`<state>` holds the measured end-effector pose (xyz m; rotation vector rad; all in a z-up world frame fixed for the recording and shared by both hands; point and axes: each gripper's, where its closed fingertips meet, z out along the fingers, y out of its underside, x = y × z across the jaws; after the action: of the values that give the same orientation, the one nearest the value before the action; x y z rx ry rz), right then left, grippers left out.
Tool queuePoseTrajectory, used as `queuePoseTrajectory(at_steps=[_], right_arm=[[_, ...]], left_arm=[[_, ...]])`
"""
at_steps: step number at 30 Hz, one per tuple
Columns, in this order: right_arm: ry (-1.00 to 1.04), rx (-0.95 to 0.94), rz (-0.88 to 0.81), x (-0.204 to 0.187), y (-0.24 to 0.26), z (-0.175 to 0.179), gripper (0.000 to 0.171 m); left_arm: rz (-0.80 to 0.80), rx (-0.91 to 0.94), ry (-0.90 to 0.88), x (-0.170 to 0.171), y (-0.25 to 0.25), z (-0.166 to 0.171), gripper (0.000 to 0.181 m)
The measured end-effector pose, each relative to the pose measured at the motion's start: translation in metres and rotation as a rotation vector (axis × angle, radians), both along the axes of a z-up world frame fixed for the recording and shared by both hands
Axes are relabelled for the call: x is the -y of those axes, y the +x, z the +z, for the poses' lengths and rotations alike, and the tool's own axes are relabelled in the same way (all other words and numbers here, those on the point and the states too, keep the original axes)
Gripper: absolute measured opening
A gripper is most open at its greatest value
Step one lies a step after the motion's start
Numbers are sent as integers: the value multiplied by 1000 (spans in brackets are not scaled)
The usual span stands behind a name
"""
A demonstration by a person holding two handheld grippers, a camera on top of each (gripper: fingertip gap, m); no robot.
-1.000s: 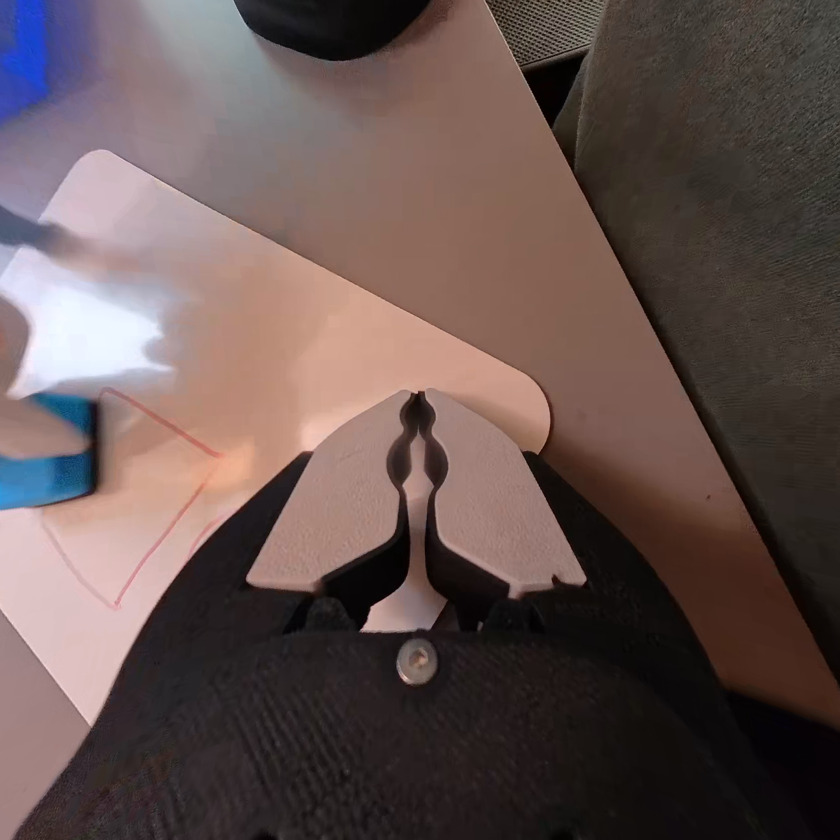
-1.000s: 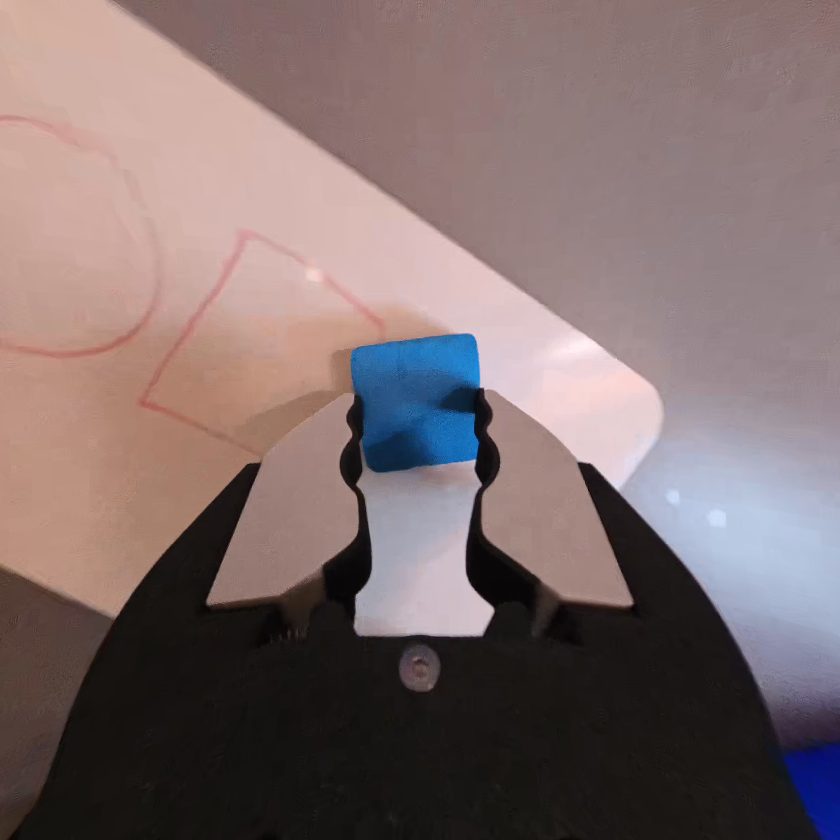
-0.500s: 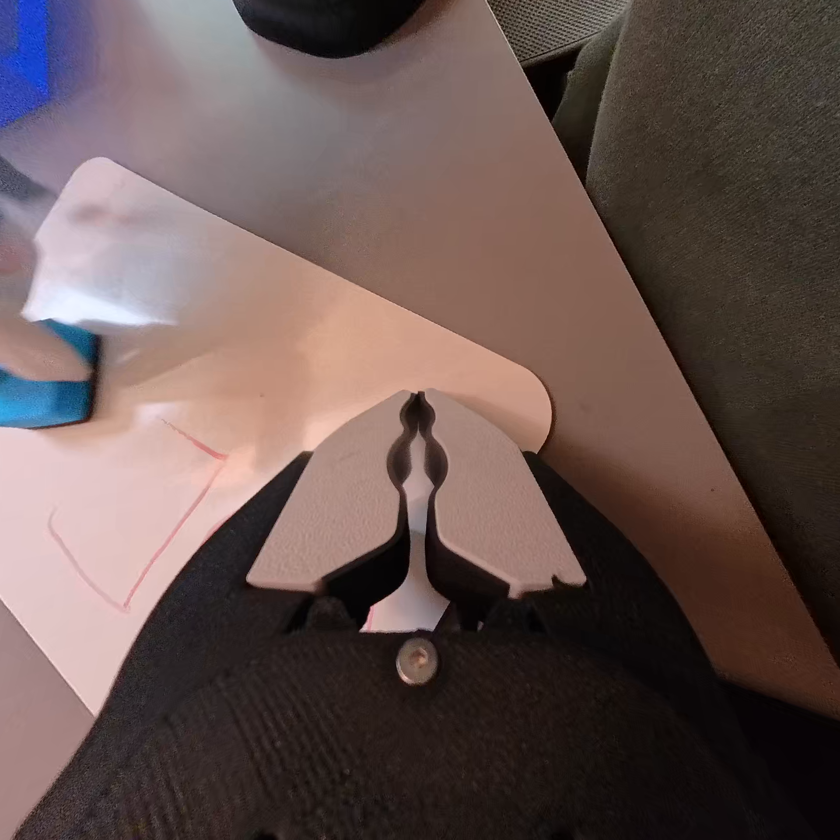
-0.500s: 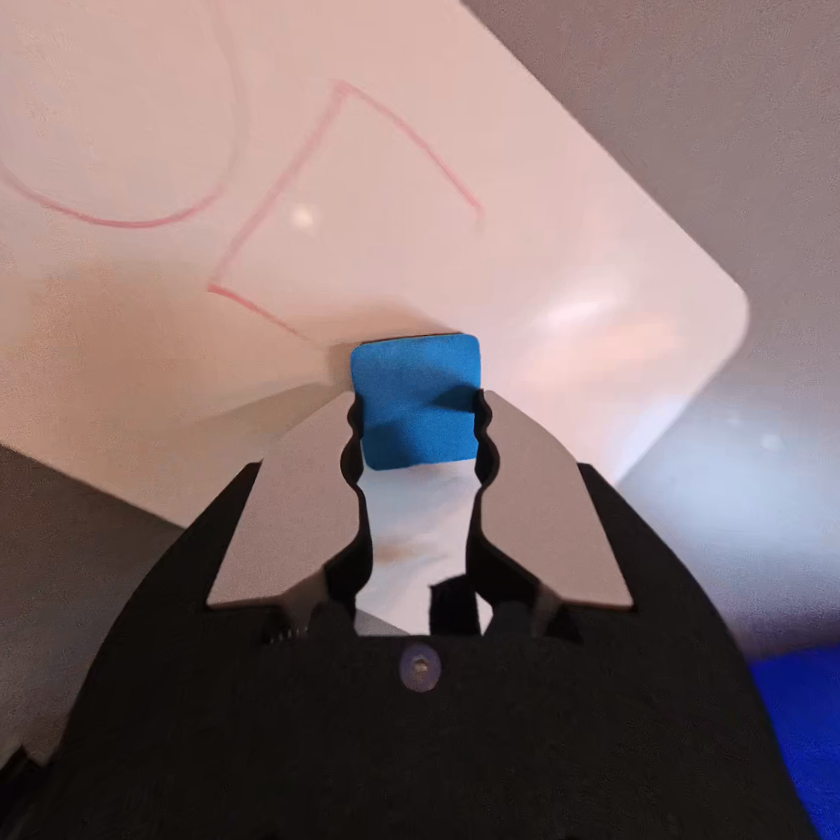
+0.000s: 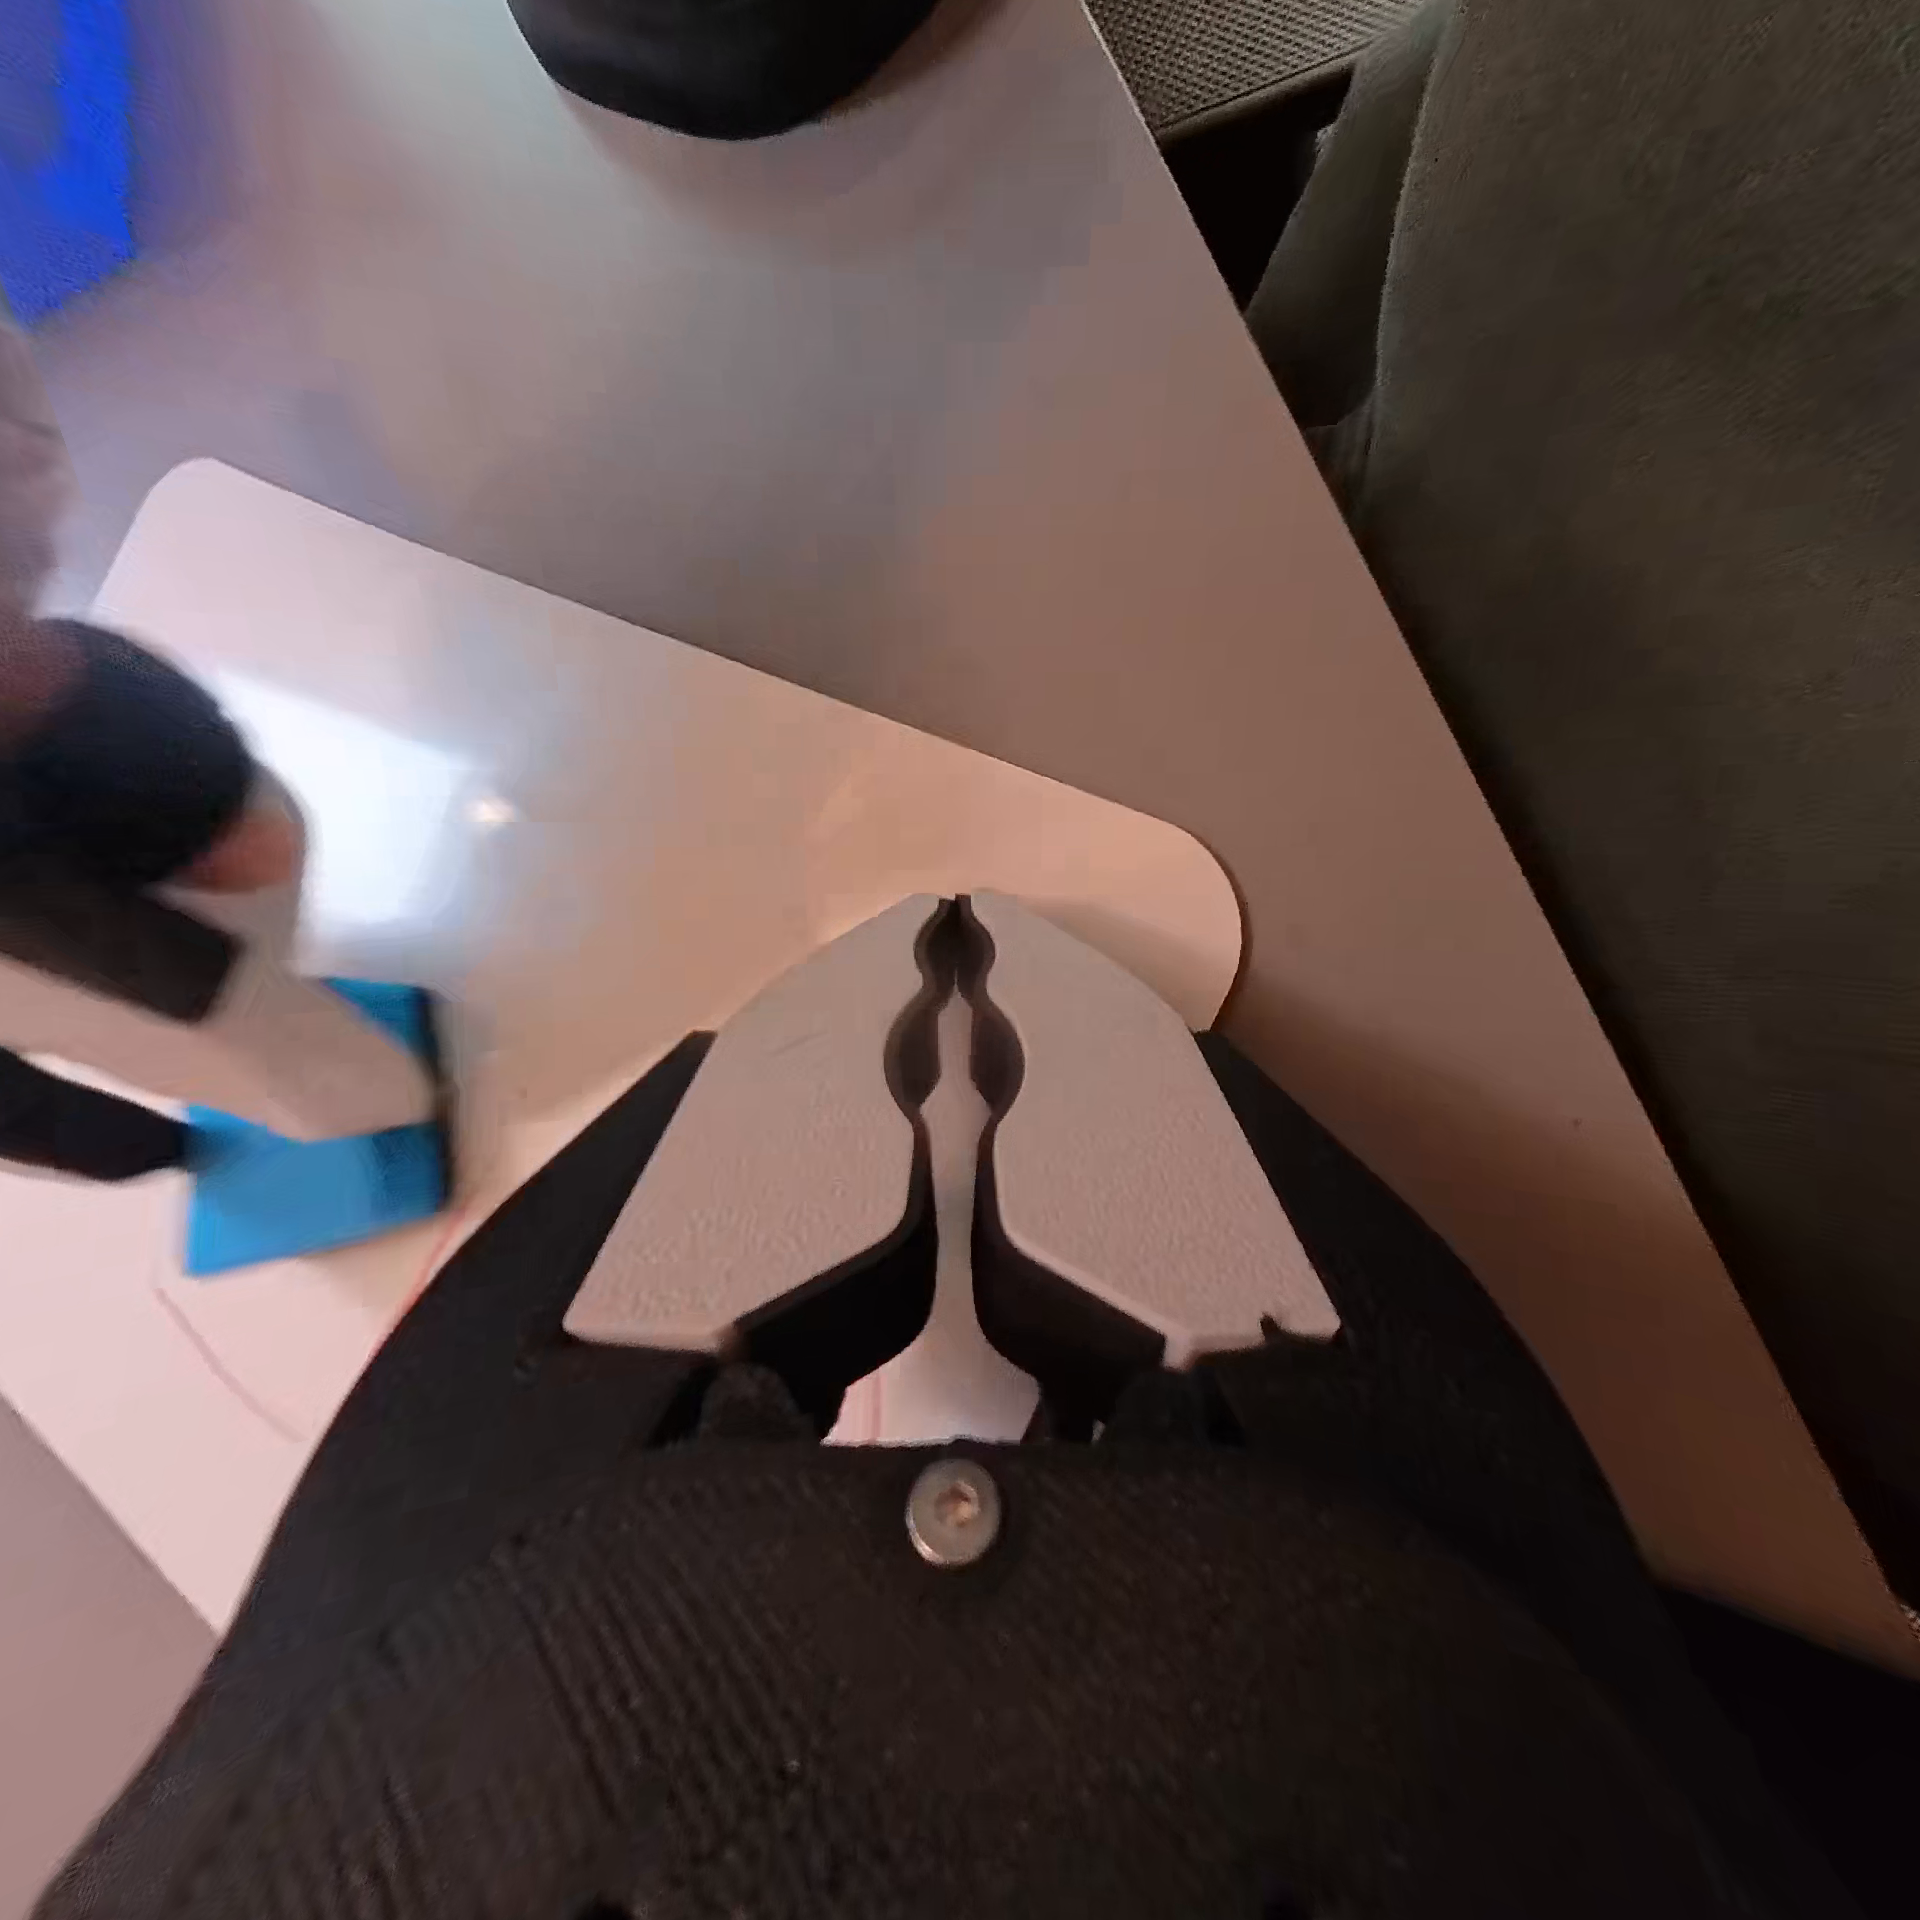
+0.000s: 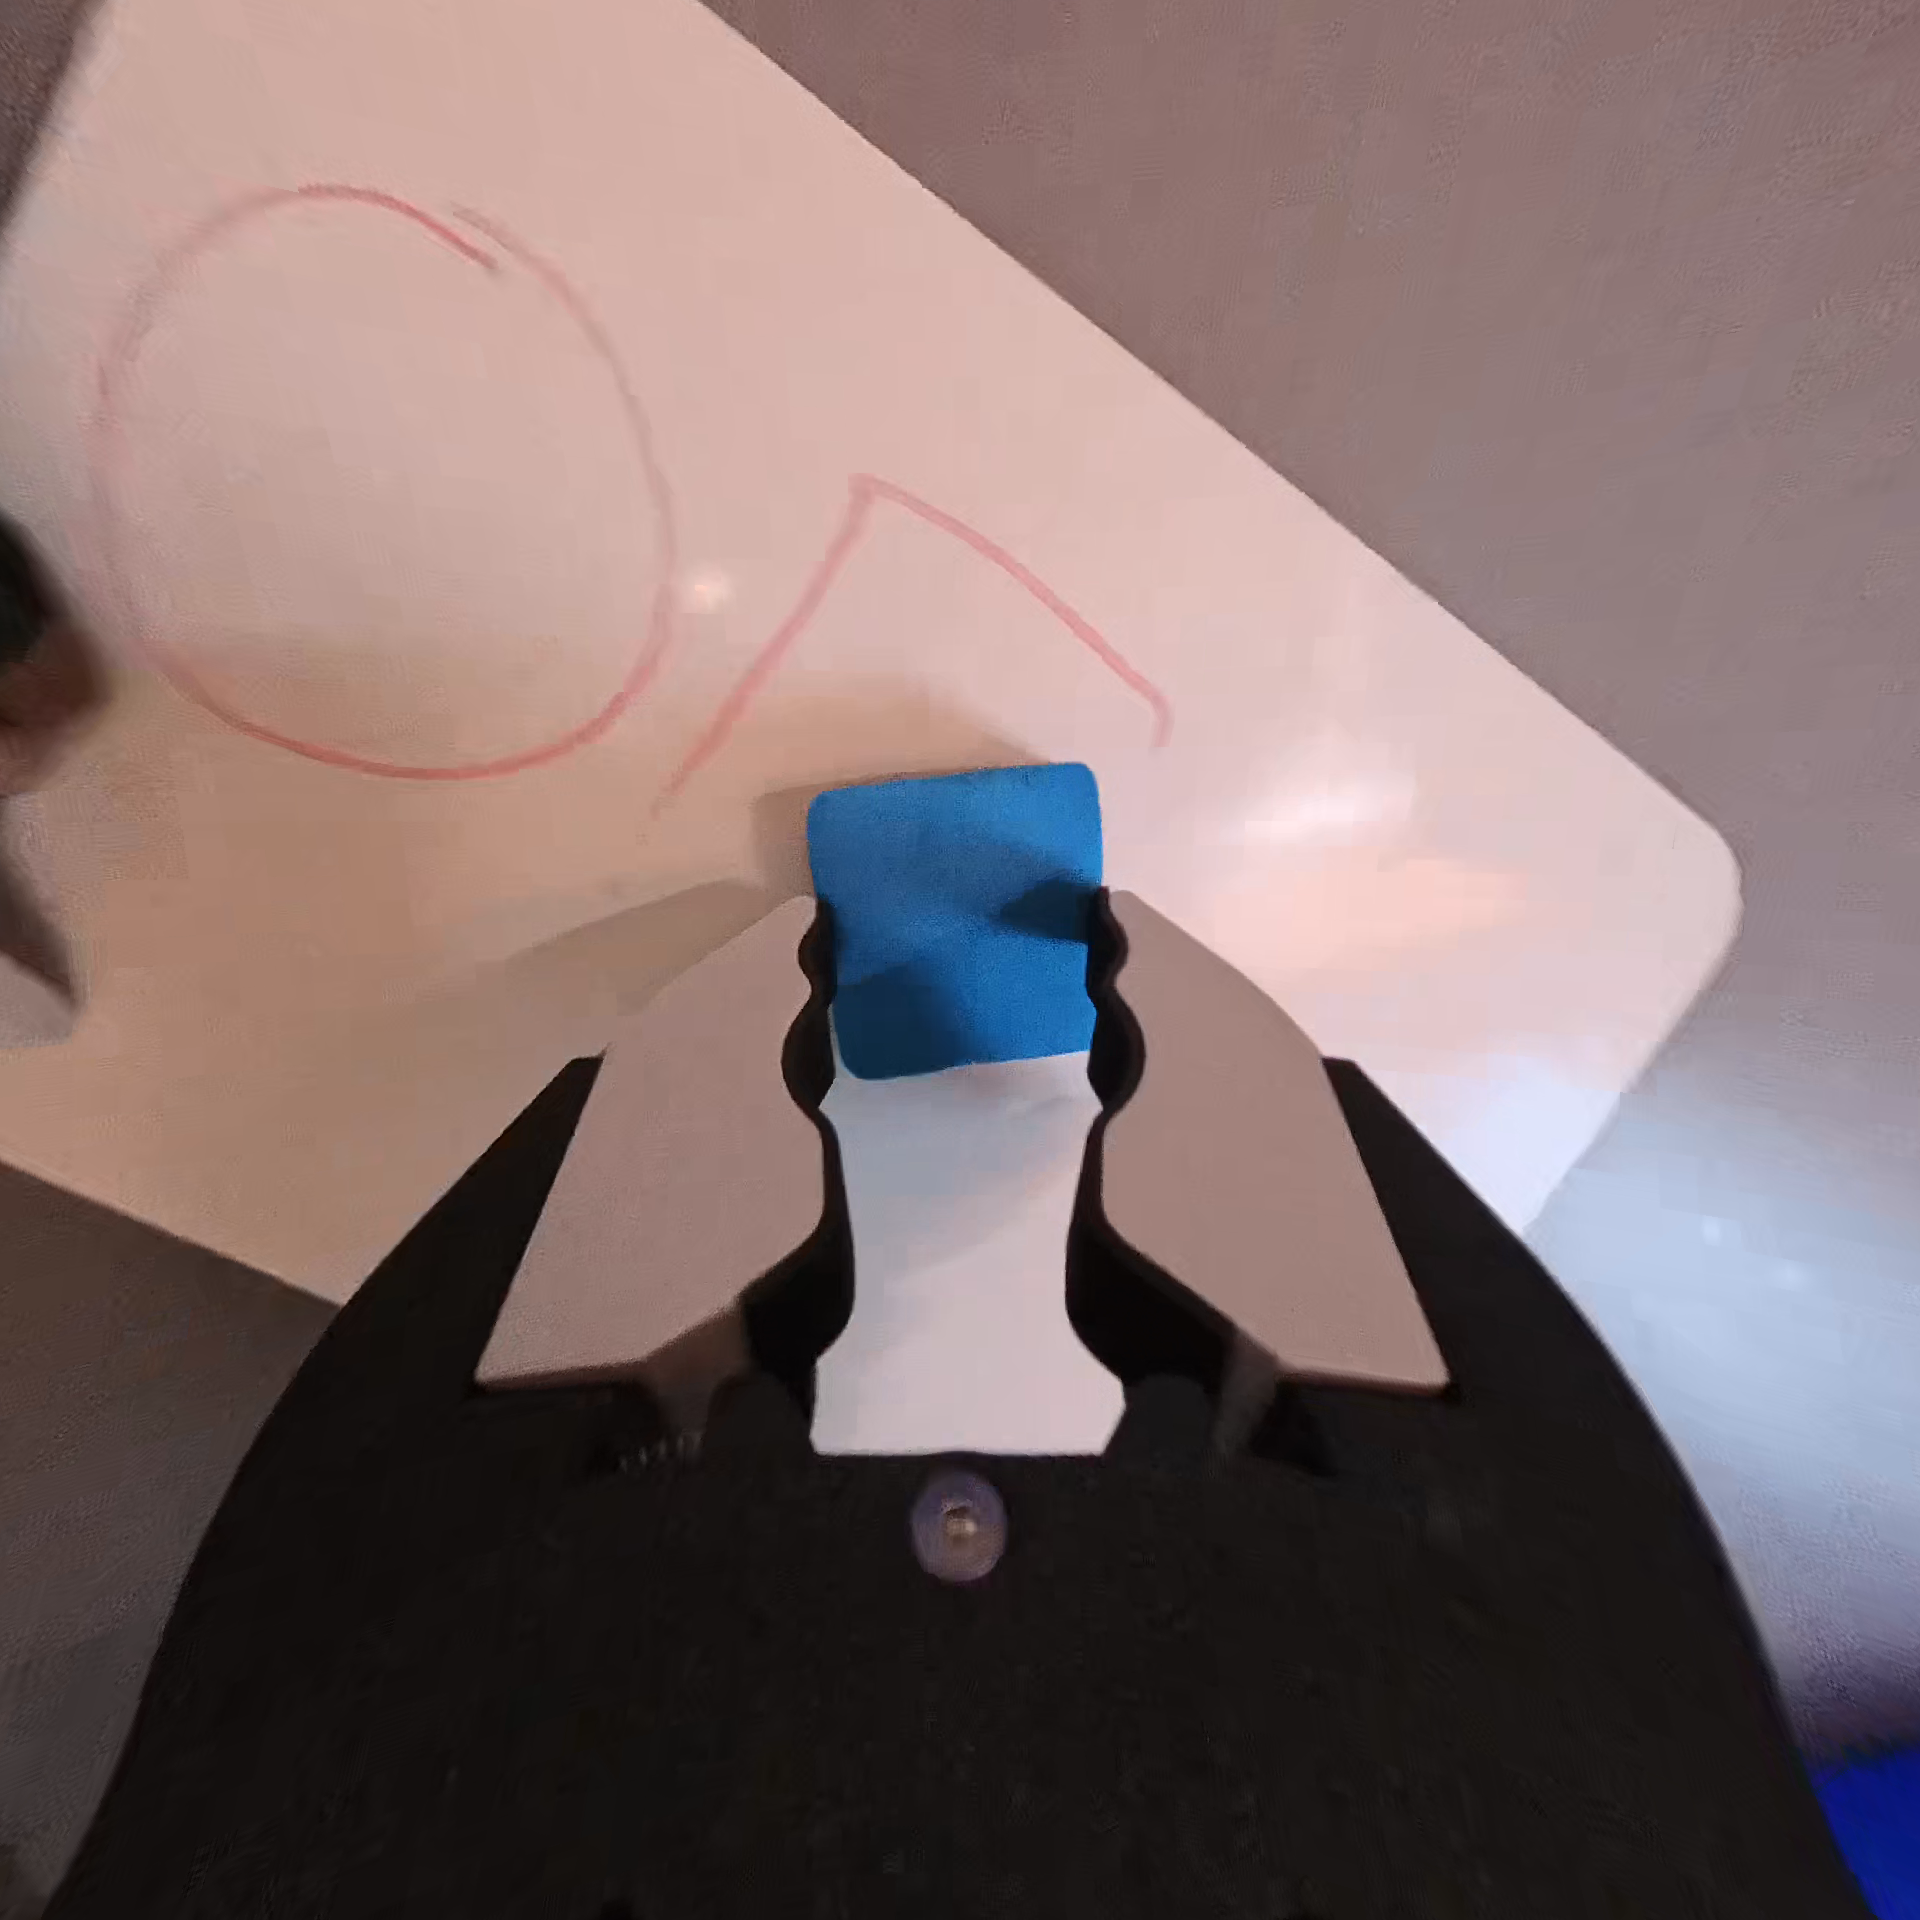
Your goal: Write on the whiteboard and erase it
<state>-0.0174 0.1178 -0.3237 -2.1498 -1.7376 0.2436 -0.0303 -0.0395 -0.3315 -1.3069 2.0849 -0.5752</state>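
So the right gripper (image 6: 956,914) has its two grey fingers pinching a small blue square foam eraser (image 6: 954,914) by its sides, with the eraser sitting down on the flat white rounded-corner whiteboard (image 6: 1455,883), toward the board's right end. Just above and left of the eraser there's a red marker outline of an angular shape (image 6: 935,582) with part of it missing on the eraser's side, and further left a red hand-drawn circle (image 6: 395,488) that looks complete. The whiteboard lies flat on a smooth grey tabletop (image 5: 779,416). The left gripper (image 5: 958,909) is over the board's other rounded corner, grey fingers pressed together tip to tip with nothing between them. From that side the eraser is pretty blurred. There's a dark rounded object (image 5: 717,52) at the table's far edge, can't tell what it is.
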Motion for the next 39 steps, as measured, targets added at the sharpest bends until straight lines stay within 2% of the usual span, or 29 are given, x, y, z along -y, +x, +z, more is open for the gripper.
queuePoseTrajectory(at_steps=[2,4,6,8,9,11,13,14,17,19,22,24,27,28,30,32,33,34,37,39], right_arm=[[-13,4,140,47,-15,0,47],[-45,61,146,54,4,0,47],[-8,153,15,7,29,0,47],[37,125,-67,-39,18,1,47],[29,78,-44,-43,-4,1,47],[11,-2,88,-18,-57,0,48],[26,18,175,-3,-76,0,47],[6,21,160,-8,-73,0,47],[33,69,-58,-66,-22,0,47],[13,54,-150,-76,12,0,47],[33,82,-211,-58,55,0,47],[-8,75,-199,-28,66,0,47],[-12,60,-6,31,33,0,47],[5,58,36,38,21,0,47],[19,24,-16,15,15,0,47],[32,27,-131,-26,34,0,47],[24,43,-149,-32,43,0,47],[13,59,-122,-22,45,0,47],[-36,54,112,54,5,0,47],[4,45,196,69,-26,0,47]], left_arm=[[0,2,0,1,-1,0,0],[-2,0,5,1,-1,0,0],[-6,0,5,2,-1,0,0],[-8,2,14,2,0,0,0],[-9,2,18,2,-1,0,0],[-11,3,8,2,-1,0,0],[-11,5,-4,3,-1,0,0],[-10,5,0,3,-1,0,0],[-9,3,17,1,-2,0,1],[0,1,30,-3,-4,0,0],[21,0,53,-10,-5,0,1],[22,1,46,-10,-5,0,1],[16,2,26,-7,-2,0,1],[13,4,21,-5,-2,0,1],[9,9,18,-2,-1,0,0],[17,7,33,-2,-1,0,1],[22,8,38,-3,-1,0,1],[27,10,41,-3,-2,0,1],[31,15,24,-4,-3,0,1],[35,27,18,-4,-2,0,1]])
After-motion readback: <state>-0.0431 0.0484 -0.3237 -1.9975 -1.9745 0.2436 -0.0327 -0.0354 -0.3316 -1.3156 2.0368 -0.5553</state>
